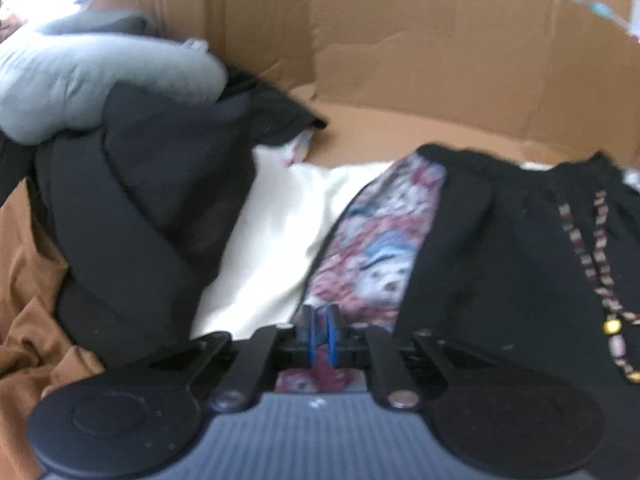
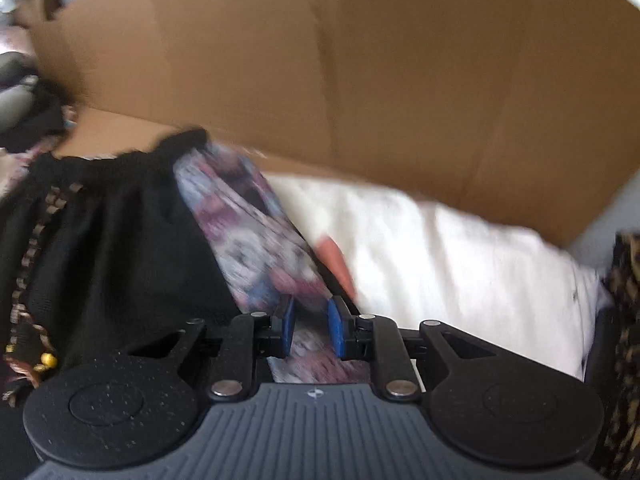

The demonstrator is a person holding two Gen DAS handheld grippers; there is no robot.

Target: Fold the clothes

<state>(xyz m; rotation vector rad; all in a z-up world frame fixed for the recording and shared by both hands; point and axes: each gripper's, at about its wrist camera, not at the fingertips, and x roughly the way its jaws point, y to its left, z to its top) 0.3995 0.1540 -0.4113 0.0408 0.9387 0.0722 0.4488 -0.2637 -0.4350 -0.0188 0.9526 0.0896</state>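
A black garment [image 1: 500, 260] with floral side panels [image 1: 376, 248] and a beaded patterned drawstring [image 1: 596, 248] lies spread over a white cloth [image 1: 280, 232]. My left gripper [image 1: 320, 330] is shut on the near end of one floral panel, and the fabric runs between its blue pads. In the right wrist view the same black garment [image 2: 112, 248] shows at the left with its other floral panel [image 2: 248, 240]. My right gripper [image 2: 312, 330] grips that panel's near end, and a bunch of fabric fills the gap between the pads. Both views are blurred.
Cardboard walls [image 1: 440, 60] [image 2: 360, 80] stand behind the clothes. A pile of black clothing [image 1: 140, 200] with a grey garment [image 1: 100, 76] on top sits at the left, over brown cloth [image 1: 24, 280]. White cloth [image 2: 440, 260] with an orange patch [image 2: 336, 256] lies at the right, beside leopard-patterned fabric [image 2: 628, 320].
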